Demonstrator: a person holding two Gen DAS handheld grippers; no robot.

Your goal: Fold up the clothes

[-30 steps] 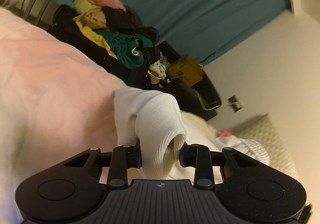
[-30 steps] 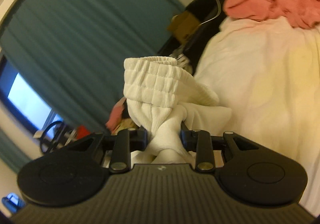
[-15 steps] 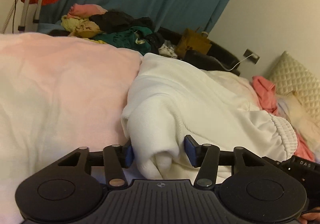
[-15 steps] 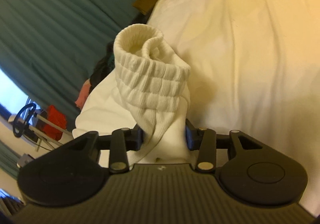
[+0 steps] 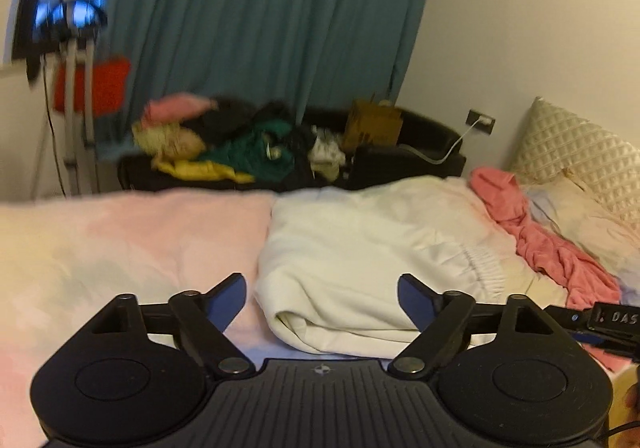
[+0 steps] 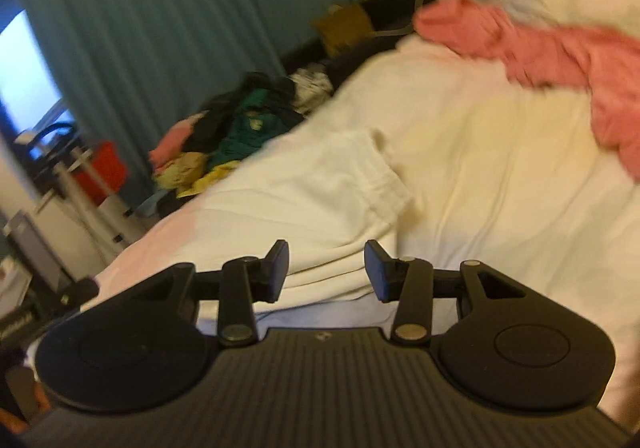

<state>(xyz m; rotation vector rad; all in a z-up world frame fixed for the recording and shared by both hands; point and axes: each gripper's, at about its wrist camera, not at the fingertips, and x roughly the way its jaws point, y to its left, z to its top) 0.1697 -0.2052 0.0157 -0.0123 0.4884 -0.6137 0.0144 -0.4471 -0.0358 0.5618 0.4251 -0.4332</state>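
Note:
A white sweatshirt [image 5: 360, 260] lies folded on the bed, its folded edge toward me and its ribbed hem to the right. It also shows in the right wrist view [image 6: 320, 199]. My left gripper [image 5: 320, 298] is open and empty, just in front of the folded edge. My right gripper [image 6: 326, 268] is open and empty, just above the sweatshirt's near edge. Part of the right gripper shows at the right edge of the left wrist view.
A pink garment [image 5: 536, 232] lies crumpled on the bed near a quilted pillow [image 5: 580, 155]. The pale bedcover [image 5: 120, 244] spreads to the left. Beyond the bed, a pile of coloured clothes [image 5: 224, 151] sits on dark furniture before a teal curtain [image 5: 264, 27].
Both grippers let go of the white sweatshirt and opened. The sweatshirt dropped from being held up to lying folded on the bed, and both grippers drew back a little.

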